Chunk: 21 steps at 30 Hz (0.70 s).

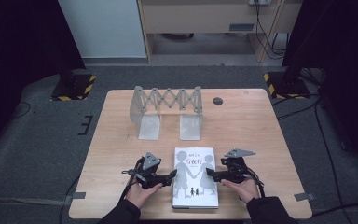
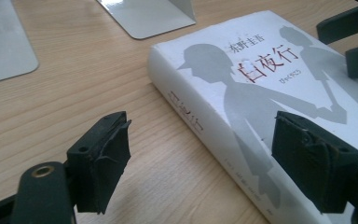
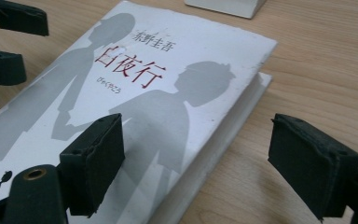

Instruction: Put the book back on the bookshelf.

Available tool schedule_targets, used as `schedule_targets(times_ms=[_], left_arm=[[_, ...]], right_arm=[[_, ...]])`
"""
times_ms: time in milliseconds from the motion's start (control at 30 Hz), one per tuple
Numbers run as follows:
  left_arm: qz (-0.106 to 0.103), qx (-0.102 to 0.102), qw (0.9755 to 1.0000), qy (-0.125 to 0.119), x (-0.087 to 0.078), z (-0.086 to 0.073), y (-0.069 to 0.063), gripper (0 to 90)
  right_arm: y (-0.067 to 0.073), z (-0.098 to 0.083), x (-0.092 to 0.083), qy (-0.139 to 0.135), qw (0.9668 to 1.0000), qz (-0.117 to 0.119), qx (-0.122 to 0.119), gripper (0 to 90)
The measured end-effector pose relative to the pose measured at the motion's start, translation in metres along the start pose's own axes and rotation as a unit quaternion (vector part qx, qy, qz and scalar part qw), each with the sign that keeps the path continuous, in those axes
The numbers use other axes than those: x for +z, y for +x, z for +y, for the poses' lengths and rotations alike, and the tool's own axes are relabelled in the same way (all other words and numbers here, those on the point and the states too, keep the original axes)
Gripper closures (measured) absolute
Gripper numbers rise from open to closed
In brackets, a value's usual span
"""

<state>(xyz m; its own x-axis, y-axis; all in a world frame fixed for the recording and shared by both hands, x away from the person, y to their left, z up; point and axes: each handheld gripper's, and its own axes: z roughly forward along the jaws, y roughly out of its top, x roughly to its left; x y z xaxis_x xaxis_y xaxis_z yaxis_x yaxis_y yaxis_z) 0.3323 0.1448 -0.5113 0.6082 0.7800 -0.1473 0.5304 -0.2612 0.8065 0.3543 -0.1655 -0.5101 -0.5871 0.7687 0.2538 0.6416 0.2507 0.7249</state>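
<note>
Book (image 1: 195, 177) ×1: white hardcover, grey silhouettes of 2 figures holding hands, 2 small dark figures below. Title in red, "白夜行"; author line in black above. Lies flat, front-centre of wooden surface (image 1: 242, 121), cover up. Left claw (image 1: 172, 173) ×1, at book's left edge, agape, nothing held. Right claw (image 1: 209, 173) ×1, at right edge, agape, empty. Metal expanding bookend rack (image 1: 167, 111) ×1, behind book.
</note>
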Motion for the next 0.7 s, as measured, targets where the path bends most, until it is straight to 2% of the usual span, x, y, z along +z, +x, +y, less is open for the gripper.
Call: schedule_targets(times_ms=[100,167,233,667,700], left_arm=[[-0.007,0.002,0.9999,0.007,0.006,-0.002,-0.004,17.9],[-0.023,-0.003,0.9997,0.008,0.009,-0.002,-0.006,15.9],[-0.031,-0.002,0.9995,0.007,0.011,-0.003,-0.007,15.7],[-0.062,-0.019,0.9979,-0.003,0.022,-0.006,-0.009,10.1],[-0.064,-0.02,0.9977,-0.004,0.023,-0.006,-0.01,9.2]], right_arm=[[0.003,0.0,0.003,0.001,1.0,0.008,-0.003,18.3],[0.006,0.0,0.005,0.003,0.9999,0.011,-0.006,18.3],[0.007,0.0,0.005,0.003,0.9999,0.013,-0.006,18.3],[0.012,0.0,0.013,0.009,0.9992,0.04,-0.004,16.0],[0.012,0.0,0.014,0.009,0.9991,0.043,0.002,16.4]])
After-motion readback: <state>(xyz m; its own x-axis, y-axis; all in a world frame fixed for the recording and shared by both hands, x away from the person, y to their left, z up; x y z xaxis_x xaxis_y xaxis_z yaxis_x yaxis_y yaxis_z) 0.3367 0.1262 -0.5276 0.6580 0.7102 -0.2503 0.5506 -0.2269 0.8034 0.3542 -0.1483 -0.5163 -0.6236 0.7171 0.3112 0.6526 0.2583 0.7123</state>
